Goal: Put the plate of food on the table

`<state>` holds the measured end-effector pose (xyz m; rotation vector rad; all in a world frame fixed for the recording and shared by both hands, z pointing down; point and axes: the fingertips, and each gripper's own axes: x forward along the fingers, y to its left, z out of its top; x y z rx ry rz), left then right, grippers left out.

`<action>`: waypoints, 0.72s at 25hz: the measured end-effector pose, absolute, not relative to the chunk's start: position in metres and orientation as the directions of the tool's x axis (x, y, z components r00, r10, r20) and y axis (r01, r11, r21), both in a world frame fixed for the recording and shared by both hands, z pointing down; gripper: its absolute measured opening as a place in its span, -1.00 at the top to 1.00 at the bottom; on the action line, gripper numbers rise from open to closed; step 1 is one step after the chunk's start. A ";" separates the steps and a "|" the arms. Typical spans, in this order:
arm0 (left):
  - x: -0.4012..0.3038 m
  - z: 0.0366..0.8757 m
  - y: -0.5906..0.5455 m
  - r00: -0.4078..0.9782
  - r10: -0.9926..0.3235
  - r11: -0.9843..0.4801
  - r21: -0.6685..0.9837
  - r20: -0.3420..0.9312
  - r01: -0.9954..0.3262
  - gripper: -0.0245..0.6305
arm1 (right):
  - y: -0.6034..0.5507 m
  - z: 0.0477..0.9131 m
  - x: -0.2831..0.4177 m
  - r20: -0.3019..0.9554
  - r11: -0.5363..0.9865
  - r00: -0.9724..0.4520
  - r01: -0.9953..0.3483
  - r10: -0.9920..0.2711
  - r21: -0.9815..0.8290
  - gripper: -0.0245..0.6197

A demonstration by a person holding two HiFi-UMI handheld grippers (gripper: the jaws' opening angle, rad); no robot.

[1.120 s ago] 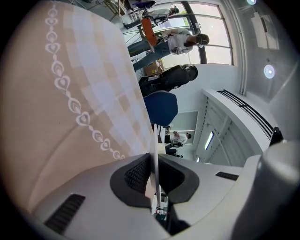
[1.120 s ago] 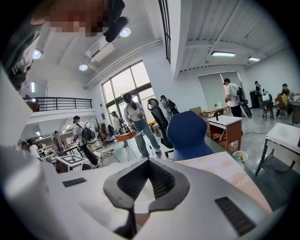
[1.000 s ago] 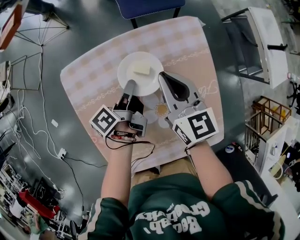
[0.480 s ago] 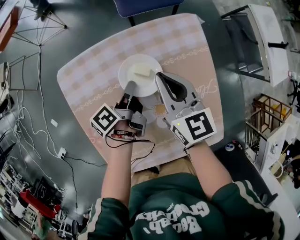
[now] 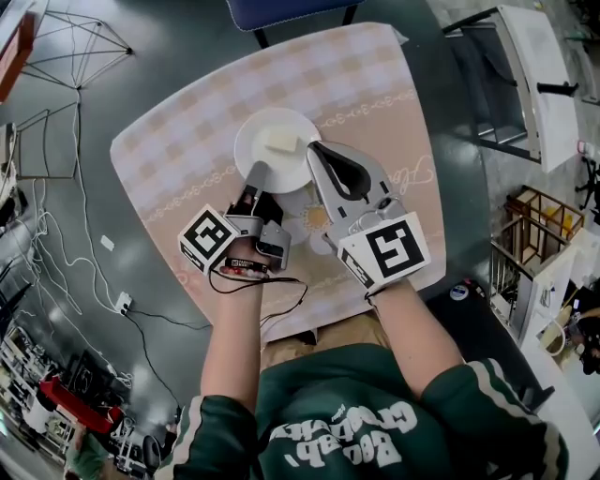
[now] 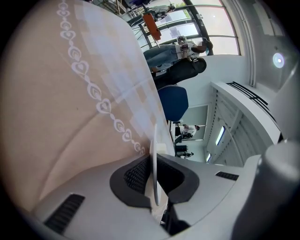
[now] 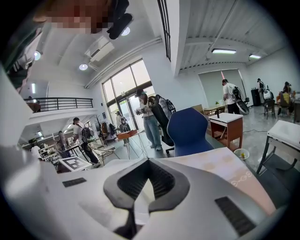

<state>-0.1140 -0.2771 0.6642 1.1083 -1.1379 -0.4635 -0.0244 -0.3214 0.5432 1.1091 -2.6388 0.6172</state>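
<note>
A white plate (image 5: 277,148) carrying a pale block of food (image 5: 281,139) lies over the middle of the pink checked table (image 5: 178,150). My left gripper (image 5: 258,172) is shut on the plate's near rim. In the left gripper view the plate (image 6: 154,154) runs edge-on between the pads, with the food (image 6: 161,149) just past them and the left gripper (image 6: 154,171) clamped on the rim. My right gripper (image 5: 317,148) rests at the plate's right rim with its jaws shut and nothing in them. In the right gripper view its tips (image 7: 148,161) meet, and white shows through the gap behind them.
A blue chair (image 5: 291,14) stands at the table's far side. Cables (image 5: 56,234) trail over the floor on the left. A white cabinet (image 5: 525,75) and a wooden crate (image 5: 534,230) stand at the right. People (image 7: 150,119) stand in the background.
Plate and both grippers have drifted slightly left in the head view. The shadow at the plate's near side looks smaller. Neither gripper has changed its hold.
</note>
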 end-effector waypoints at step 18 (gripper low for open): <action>-0.122 0.652 -0.270 0.314 -0.783 0.403 0.822 0.537 -0.401 0.41 | -0.312 0.546 -0.039 0.350 0.651 -0.720 -0.693 -0.599 -0.310 0.88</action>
